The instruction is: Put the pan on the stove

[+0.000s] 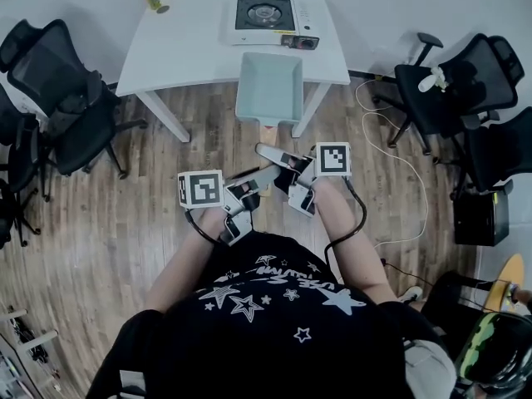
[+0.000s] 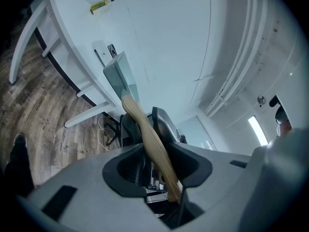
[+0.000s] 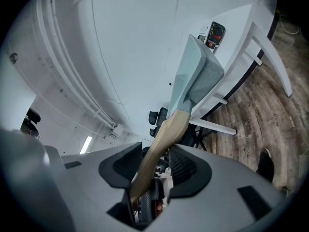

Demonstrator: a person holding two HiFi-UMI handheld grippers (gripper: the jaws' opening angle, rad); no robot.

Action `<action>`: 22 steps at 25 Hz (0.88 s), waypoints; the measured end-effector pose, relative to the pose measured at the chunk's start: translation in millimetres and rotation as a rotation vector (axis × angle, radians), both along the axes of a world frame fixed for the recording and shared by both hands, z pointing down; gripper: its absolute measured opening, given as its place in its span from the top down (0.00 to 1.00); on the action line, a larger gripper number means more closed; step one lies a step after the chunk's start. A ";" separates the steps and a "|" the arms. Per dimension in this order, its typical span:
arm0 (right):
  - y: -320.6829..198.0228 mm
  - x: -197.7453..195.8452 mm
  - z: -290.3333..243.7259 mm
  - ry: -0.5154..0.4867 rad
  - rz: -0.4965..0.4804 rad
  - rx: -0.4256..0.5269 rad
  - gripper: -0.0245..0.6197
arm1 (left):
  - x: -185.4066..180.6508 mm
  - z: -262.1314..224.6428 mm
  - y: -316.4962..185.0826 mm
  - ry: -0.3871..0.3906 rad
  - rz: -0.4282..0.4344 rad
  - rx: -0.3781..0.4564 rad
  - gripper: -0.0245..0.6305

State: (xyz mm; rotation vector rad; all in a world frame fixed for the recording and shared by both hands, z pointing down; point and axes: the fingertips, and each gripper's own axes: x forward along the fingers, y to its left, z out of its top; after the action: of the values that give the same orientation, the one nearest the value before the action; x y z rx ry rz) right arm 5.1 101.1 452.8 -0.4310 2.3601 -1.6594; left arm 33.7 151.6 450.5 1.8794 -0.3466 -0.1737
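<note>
The left hand-held gripper (image 2: 157, 153) and the right hand-held gripper (image 3: 153, 162) were both clamped on the wooden handle (image 2: 145, 134), one behind the other. I judged this was to keep the square pale-green pan (image 1: 268, 88) from drooping at the end of that long lever. The pan hung over the near edge of the tabletop (image 1: 191, 52), short of the stove (image 1: 266, 15) at the far side, though I couldn't tell whether it brushed the edge.

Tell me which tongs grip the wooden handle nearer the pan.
The right tongs; the left tongs clamp the same handle farther back, toward the person.
</note>
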 end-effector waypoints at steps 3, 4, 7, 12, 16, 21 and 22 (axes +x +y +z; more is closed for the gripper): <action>-18.3 5.4 4.1 0.015 0.015 -0.005 0.70 | 5.9 -1.1 -17.5 0.036 0.016 -0.001 0.72; -26.1 7.2 4.5 0.019 0.021 -0.003 0.70 | 7.3 -1.0 -25.0 0.039 0.021 0.001 0.72; -62.0 11.7 4.4 0.030 0.037 0.001 0.70 | 10.6 -1.4 -59.9 0.046 0.039 -0.008 0.72; -119.6 11.8 3.9 0.048 0.048 0.001 0.70 | 11.6 -5.6 -114.7 0.086 0.050 -0.046 0.72; -133.6 11.6 1.8 0.035 0.057 -0.012 0.70 | 10.1 -3.6 -131.6 0.058 0.053 -0.009 0.72; -152.5 9.2 0.6 0.034 0.062 -0.008 0.70 | 8.0 -3.8 -150.5 0.059 0.063 -0.007 0.72; -165.8 6.8 2.2 0.037 0.064 -0.010 0.70 | 5.3 -2.6 -163.6 0.062 0.063 -0.012 0.72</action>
State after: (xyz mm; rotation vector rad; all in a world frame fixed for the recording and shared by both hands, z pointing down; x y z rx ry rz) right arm 11.9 -64.7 455.0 -0.5379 2.3392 -1.6499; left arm 39.0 -12.1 447.9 1.8664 -0.2449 -0.1865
